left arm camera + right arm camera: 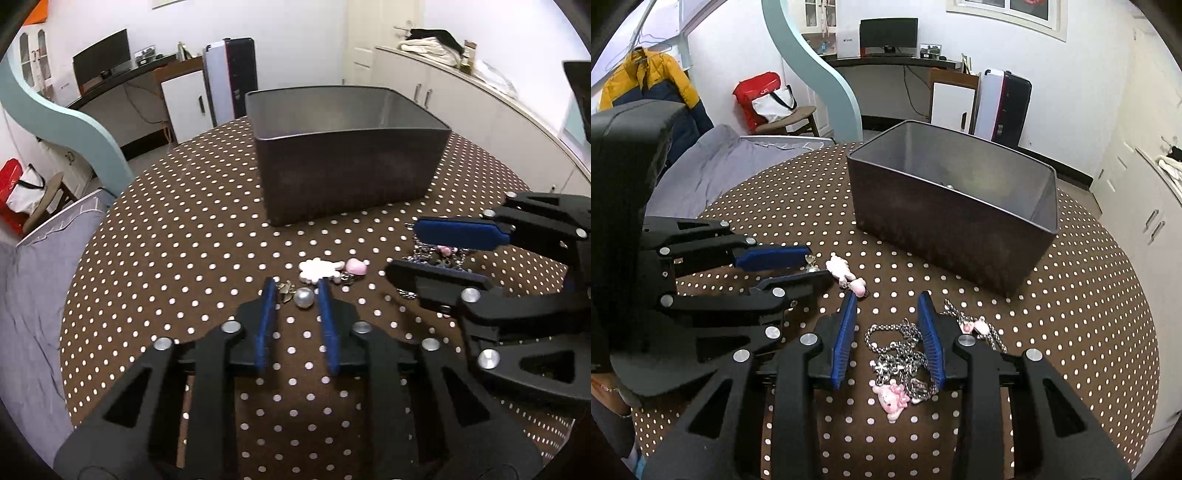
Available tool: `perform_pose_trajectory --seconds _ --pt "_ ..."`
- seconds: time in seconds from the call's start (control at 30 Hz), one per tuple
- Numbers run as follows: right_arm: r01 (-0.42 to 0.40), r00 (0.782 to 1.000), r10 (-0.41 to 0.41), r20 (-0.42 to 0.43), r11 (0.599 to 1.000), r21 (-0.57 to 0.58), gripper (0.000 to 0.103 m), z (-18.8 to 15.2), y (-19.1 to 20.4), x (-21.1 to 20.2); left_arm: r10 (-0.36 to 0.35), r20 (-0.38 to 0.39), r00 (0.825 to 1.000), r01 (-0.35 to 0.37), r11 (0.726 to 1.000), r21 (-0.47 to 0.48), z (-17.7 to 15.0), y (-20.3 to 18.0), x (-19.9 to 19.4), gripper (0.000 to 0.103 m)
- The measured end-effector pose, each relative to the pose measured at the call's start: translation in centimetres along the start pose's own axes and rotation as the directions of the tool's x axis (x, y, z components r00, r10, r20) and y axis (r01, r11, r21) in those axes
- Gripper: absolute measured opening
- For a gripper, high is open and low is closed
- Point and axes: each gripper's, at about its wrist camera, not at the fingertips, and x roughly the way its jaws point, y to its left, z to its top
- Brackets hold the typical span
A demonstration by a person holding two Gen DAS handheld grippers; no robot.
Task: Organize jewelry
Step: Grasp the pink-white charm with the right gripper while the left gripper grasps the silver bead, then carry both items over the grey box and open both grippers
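Jewelry is scattered on the dotted tablecloth [184, 221] before the grey bin [945, 221]. A tangled chain [897, 354] could be snagged and dragged if only one loop is caught. It lies between the parted fingers of the right tongs [888, 332]. A pearl bead [304, 297] sits between the parted fingers of the left tongs [295, 306]; nothing is gripped.
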Motion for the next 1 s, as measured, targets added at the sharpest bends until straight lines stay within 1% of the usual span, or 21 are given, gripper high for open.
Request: perform_pose_trajectory --seconds 0.1,0.23,0.47,0.67,0.7,0.73,0.77,0.87,0.93,1.0 --pt "0.002 1.0 -0.002 -0.007 1.0 -0.008 0.032 0.2 0.2 0.3 -0.021 0.005 1.0 0.021 1.0 -0.013 0.0 0.4 0.0 0.019" --pt "-0.007 1.0 0.007 -0.023 1.0 -0.026 0.032 0.4 0.6 0.8 -0.028 0.012 1.0 0.028 0.998 -0.048 -0.4 1.6 -0.4 0.019" --pt "-0.022 0.999 0.019 -0.048 0.998 -0.055 0.032 1.1 1.8 2.1 -0.014 0.021 1.0 0.016 0.996 -0.089 -1.4 3.3 -1.6 0.019" --pt "-0.025 0.998 0.02 -0.062 0.997 -0.071 0.032 1.5 2.4 3.2 -0.013 0.026 1.0 0.016 0.994 -0.109 -1.7 3.9 -2.2 0.019" --pt "-0.025 0.998 0.021 -0.064 0.997 -0.071 0.03 1.5 2.4 3.2 -0.015 0.026 1.0 0.018 0.994 -0.111 -1.6 3.9 -2.2 0.019" --pt "-0.029 0.998 0.024 -0.065 0.997 -0.076 0.018 1.5 2.4 3.1 -0.019 0.028 0.999 0.022 0.993 -0.114 -1.6 3.9 -2.3 0.019" --pt "-0.03 0.997 0.024 -0.067 0.996 -0.087 0.014 1.5 2.5 3.1 -0.027 0.031 0.999 0.03 0.993 -0.118 -1.5 3.9 -2.4 0.019" --pt "-0.03 0.997 0.023 -0.068 0.995 -0.097 0.013 1.6 2.5 2.6 -0.044 0.04 0.998 0.049 0.991 -0.122 -1.3 3.9 -2.7 0.019" --pt "-0.041 0.998 0.037 -0.048 0.996 -0.084 0.013 1.7 2.1 1.8 -0.081 0.056 0.995 0.088 0.988 -0.126 -0.8 4.2 -3.2 0.019" --pt "-0.06 0.998 0.059 -0.024 0.996 -0.064 0.013 2.0 1.4 0.6 -0.1 0.071 0.992 0.108 0.986 -0.125 0.0 4.3 -3.7 0.019"
